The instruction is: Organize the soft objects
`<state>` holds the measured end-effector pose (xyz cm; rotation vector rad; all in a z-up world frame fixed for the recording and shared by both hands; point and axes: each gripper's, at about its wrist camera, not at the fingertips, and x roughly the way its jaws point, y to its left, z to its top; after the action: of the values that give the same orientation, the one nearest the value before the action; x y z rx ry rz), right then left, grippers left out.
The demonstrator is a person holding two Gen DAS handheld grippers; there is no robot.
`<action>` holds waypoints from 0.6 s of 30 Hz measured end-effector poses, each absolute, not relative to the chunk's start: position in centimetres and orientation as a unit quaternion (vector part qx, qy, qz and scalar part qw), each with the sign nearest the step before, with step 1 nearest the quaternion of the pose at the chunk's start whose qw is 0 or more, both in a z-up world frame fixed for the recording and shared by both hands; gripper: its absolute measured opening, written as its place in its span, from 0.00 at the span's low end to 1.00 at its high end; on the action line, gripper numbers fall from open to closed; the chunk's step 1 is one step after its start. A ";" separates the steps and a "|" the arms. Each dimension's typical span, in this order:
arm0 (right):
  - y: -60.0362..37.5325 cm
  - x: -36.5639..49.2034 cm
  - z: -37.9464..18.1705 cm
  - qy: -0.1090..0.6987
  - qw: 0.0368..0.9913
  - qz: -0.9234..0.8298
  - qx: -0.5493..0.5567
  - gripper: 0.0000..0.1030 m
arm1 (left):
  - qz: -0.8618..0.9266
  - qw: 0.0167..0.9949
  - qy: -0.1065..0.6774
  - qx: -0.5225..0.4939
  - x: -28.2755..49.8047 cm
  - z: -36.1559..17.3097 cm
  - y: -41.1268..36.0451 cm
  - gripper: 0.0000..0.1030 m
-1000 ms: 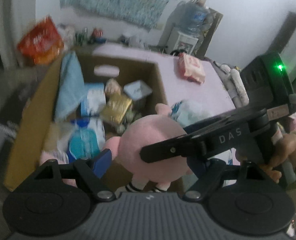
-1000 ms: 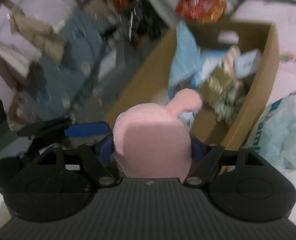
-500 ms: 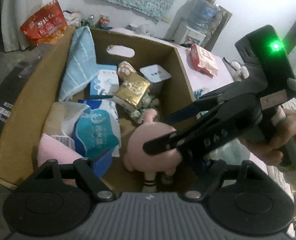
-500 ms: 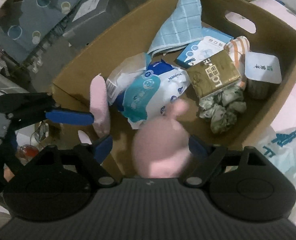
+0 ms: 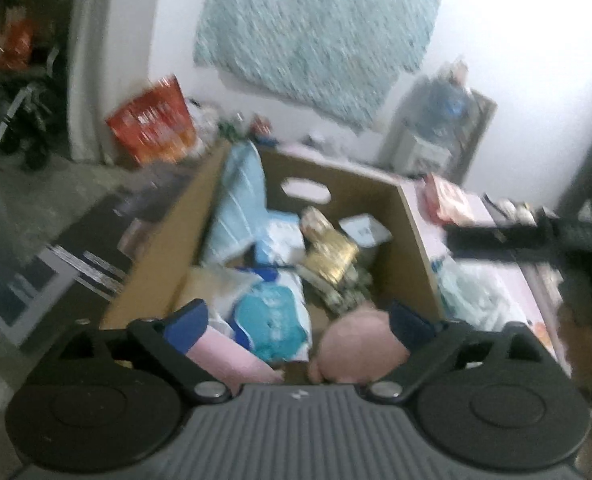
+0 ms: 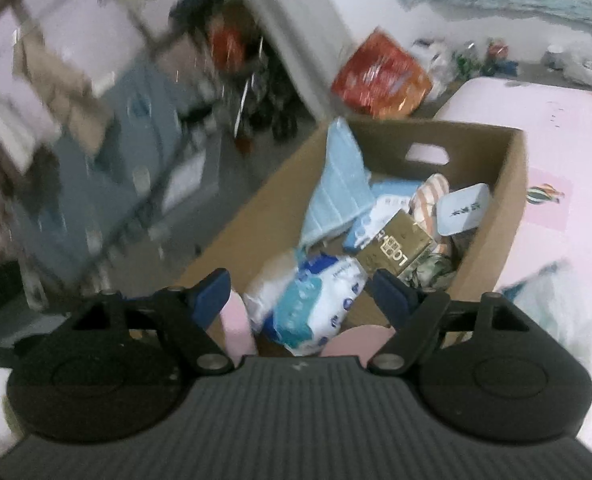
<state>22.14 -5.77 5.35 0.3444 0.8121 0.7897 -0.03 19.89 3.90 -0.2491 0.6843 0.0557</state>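
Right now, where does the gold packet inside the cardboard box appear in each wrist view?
Left wrist: the gold packet lies right of centre, in the middle of the cardboard box.
Right wrist: the gold packet lies right of centre, toward the box's right wall.
Shared landmark: the oval handle hole in the far wall.

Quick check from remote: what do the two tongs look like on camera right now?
Both look alike. The left tongs and right tongs each have blue finger pads on black linkage arms with silver pivot screws, two round black discs, and a ribbed grey body bearing a small white mark. No cables or sleeves show.
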 end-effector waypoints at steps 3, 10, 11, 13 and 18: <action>-7.2 18.4 4.7 0.346 0.862 0.327 0.174 0.86 | 0.052 0.941 0.318 -0.102 -1.1 4.4 19.3 1.00; -8.0 10.9 2.9 0.304 0.921 0.212 0.122 0.99 | 0.048 0.955 0.283 -0.074 -2.9 4.3 17.0 1.00; -7.9 10.1 2.6 0.303 0.927 0.194 0.105 0.99 | 0.038 0.957 0.278 -0.076 -3.0 4.0 16.6 1.00; -7.8 8.6 2.0 0.301 0.936 0.164 0.081 0.99 | 0.016 0.957 0.280 -0.077 -3.1 3.7 15.8 1.00; -8.7 5.9 1.3 0.285 0.950 0.120 0.051 0.99 | 0.036 0.959 0.276 -0.044 -3.1 3.7 13.2 1.00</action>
<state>5.90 -8.67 1.32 0.1044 0.5788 0.2433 -3.06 13.15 3.73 -0.0902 0.5601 0.0727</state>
